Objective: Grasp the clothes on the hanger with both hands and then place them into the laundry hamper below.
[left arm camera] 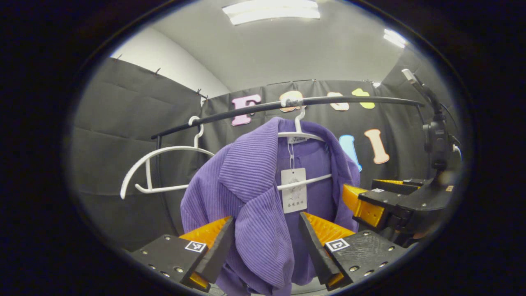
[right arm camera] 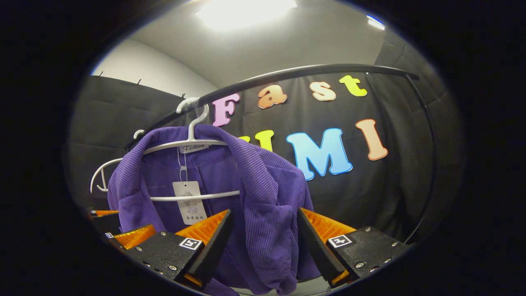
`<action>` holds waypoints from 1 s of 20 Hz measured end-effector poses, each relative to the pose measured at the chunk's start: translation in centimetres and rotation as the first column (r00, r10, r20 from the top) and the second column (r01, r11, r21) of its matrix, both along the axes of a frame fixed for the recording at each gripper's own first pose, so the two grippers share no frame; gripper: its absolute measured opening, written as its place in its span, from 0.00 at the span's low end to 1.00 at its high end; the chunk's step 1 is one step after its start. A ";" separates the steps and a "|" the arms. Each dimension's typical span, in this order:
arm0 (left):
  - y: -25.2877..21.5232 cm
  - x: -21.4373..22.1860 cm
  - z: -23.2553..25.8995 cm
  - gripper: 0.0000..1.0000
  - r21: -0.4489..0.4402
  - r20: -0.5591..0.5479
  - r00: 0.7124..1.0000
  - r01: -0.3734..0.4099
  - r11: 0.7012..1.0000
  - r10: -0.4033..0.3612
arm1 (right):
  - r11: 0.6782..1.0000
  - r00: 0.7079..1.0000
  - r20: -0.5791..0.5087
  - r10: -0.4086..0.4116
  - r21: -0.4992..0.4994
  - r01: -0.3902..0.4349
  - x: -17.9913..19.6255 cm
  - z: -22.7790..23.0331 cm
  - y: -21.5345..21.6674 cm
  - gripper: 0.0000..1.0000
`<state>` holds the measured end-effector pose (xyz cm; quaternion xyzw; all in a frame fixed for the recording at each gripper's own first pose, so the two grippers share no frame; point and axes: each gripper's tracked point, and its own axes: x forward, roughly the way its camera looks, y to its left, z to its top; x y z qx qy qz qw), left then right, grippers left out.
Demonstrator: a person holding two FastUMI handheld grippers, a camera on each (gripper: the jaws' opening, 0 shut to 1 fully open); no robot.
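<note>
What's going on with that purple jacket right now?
Both grippers open, left gripper and right gripper each straddling a front panel. Purple jacket on white hanger. Nothing blocking.

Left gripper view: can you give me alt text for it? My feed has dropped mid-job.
A purple corduroy jacket hangs on a white hanger from a black rail, its front fold between the open fingers of the left hand-held gripper. The right hand-held gripper reaches in beside the jacket, and an empty white hanger hangs on the other side.

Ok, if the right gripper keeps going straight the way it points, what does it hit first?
Most likely the purple jacket: its front fold hangs between the open fingers of the right gripper. Depth is hard to judge.
</note>
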<state>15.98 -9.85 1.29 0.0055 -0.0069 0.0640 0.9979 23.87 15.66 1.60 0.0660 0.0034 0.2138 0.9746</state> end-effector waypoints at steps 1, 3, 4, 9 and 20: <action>0.1 0.5 -0.1 0.83 0.002 -0.003 1.000 -0.008 1.000 0.008 | 1.000 1.000 -0.014 0.005 -0.003 -0.005 0.6 -0.6 0.4 0.95; 0.4 1.1 -0.6 0.94 0.014 -0.007 1.000 -0.027 1.000 0.027 | 1.000 0.999 -0.040 0.008 -0.011 -0.008 1.6 -1.7 1.0 0.95; 0.5 1.3 -0.6 0.94 0.020 -0.008 0.999 -0.037 0.999 0.037 | 1.000 0.999 -0.051 0.012 -0.017 -0.013 2.0 -2.3 1.4 0.95; 0.5 2.1 -1.5 0.94 0.035 -0.017 0.998 -0.059 0.998 0.059 | 0.999 0.998 -0.062 0.019 -0.028 -0.021 3.5 -3.1 2.2 0.86; 0.8 2.6 -2.0 0.07 0.007 -0.015 1.000 -0.013 1.000 0.014 | 1.000 0.994 0.110 -0.017 -0.020 0.020 3.5 2.0 1.1 0.01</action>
